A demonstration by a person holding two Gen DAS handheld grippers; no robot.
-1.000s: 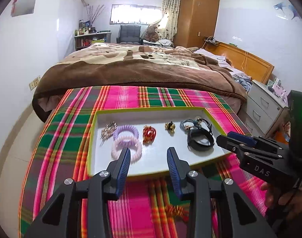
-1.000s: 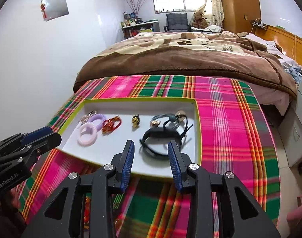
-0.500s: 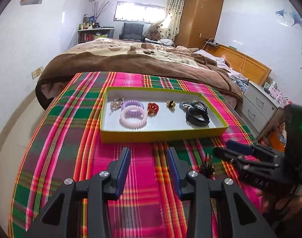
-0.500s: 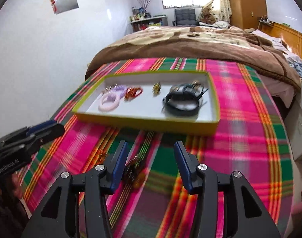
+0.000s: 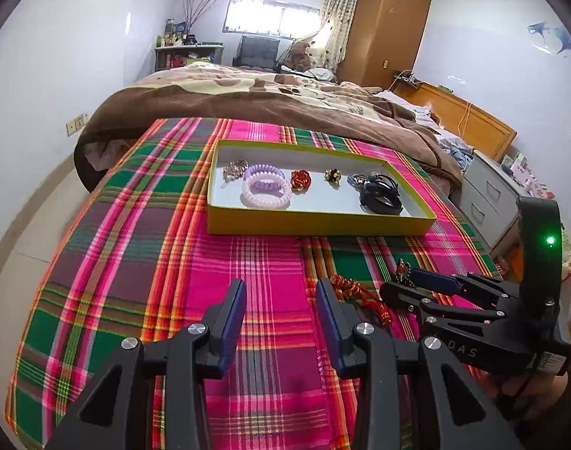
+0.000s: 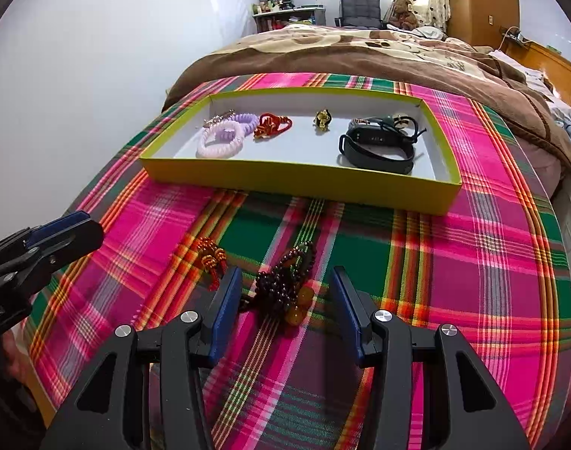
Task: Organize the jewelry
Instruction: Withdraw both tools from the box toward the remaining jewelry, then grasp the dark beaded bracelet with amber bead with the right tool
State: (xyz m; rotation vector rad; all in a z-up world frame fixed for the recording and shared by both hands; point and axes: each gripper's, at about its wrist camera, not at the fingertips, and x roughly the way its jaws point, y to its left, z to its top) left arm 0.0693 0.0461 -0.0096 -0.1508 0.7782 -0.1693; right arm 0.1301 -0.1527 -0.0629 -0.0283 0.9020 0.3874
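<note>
Both tools have drawn back from the tray (image 6: 300, 183) and dropped toward the two loose pieces lying on the plaid cloth (image 6: 454, 270) in front of it, so the work moves from the tray to what is not yet inside it. The right tool (image 6: 285, 300) has just been opening its jaws; they now stand wide on either side of the dark bead bracelet (image 6: 285, 281), which lies on the cloth between the pads without being pressed. The left tool (image 5: 281, 318) is partly open and empty, with only cloth between its pads. Just beside the beads lies the red and gold knotted piece (image 6: 210, 258), also outside the tray. Already in the tray are coil hair ties (image 6: 221, 138), a red ornament (image 6: 270, 125), a small gold piece (image 6: 322, 120) and a black wristband (image 6: 375, 150). My guess is that the beads go in next. Readable writing: "DAS" on the right tool's body in the left view; the letters on the left tool's body in the right view are cut off.
</note>
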